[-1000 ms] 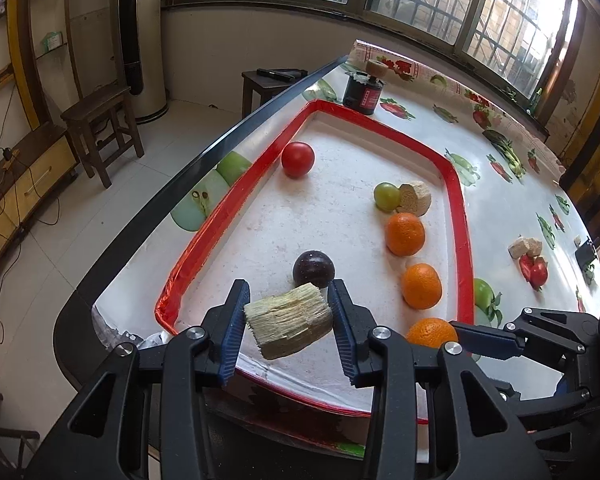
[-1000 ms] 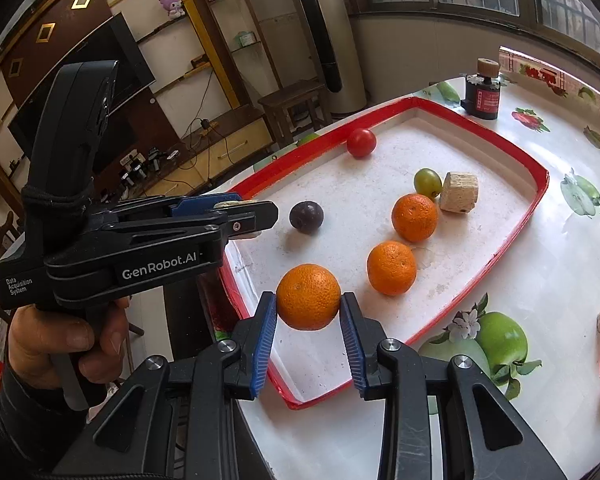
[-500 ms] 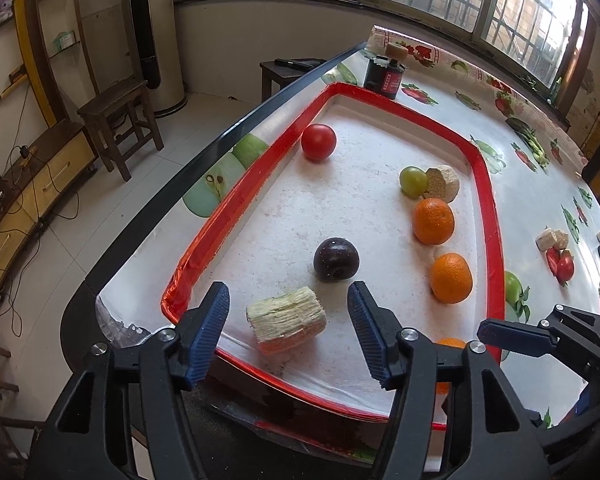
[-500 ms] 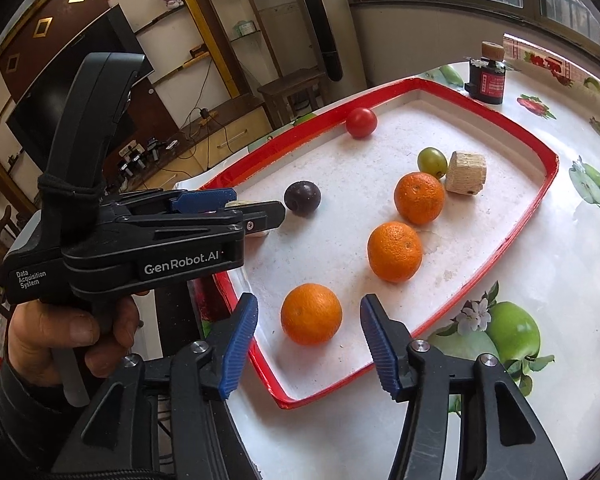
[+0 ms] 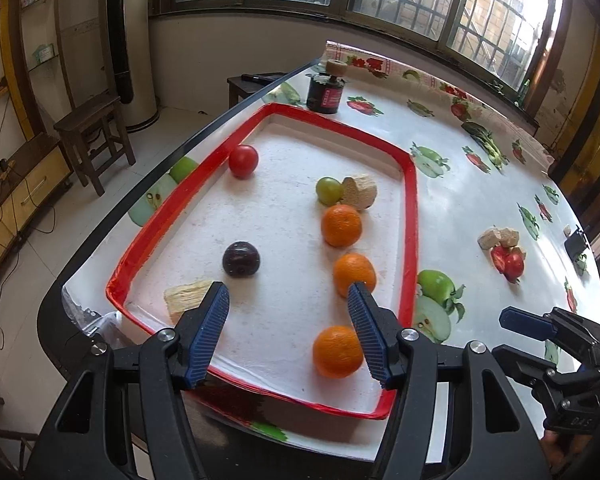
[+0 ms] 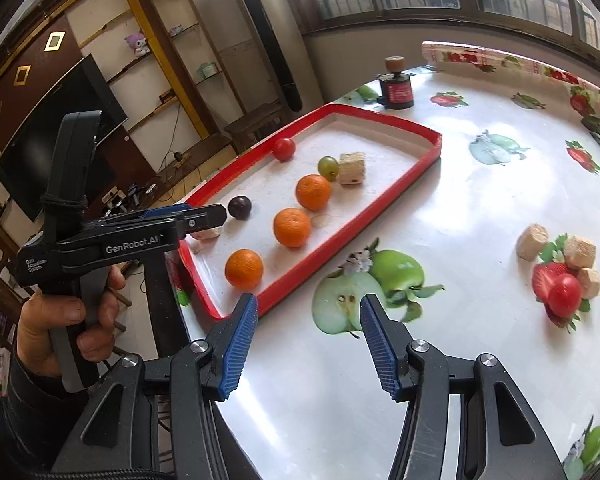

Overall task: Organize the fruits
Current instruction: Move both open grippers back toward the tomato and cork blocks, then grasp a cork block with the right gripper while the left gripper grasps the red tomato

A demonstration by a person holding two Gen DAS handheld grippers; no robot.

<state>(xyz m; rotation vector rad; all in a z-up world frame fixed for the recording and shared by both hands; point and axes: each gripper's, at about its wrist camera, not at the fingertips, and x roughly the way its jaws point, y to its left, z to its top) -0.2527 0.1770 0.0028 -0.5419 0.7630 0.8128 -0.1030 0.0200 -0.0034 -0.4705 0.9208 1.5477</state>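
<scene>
A red-rimmed white tray (image 5: 411, 216) holds three oranges (image 5: 341, 225) (image 5: 354, 274) (image 5: 337, 351), a dark plum (image 5: 241, 259), a red tomato (image 5: 243, 161), a green grape (image 5: 329, 190) and two pale cane pieces (image 5: 359, 191) (image 5: 188, 298). My left gripper (image 5: 288, 296) hangs open over the tray's near end, nothing between its fingers; the near cane piece lies just left of it. My right gripper (image 6: 310, 306) stands open and empty above the tablecloth, just outside the tray's near corner, with the nearest orange (image 6: 244, 269) up-left of it.
On the cloth to the right lie several cane pieces (image 6: 532, 236) and a small tomato (image 6: 565, 289). A dark jar (image 6: 397, 87) stands beyond the tray's far end. The table edge runs close along the tray's left side. A hand (image 6: 60, 328) holds the left gripper.
The left gripper opened and let the cane piece down in the tray, then drew back to the right. The right gripper opened off the orange and pulled back off the tray.
</scene>
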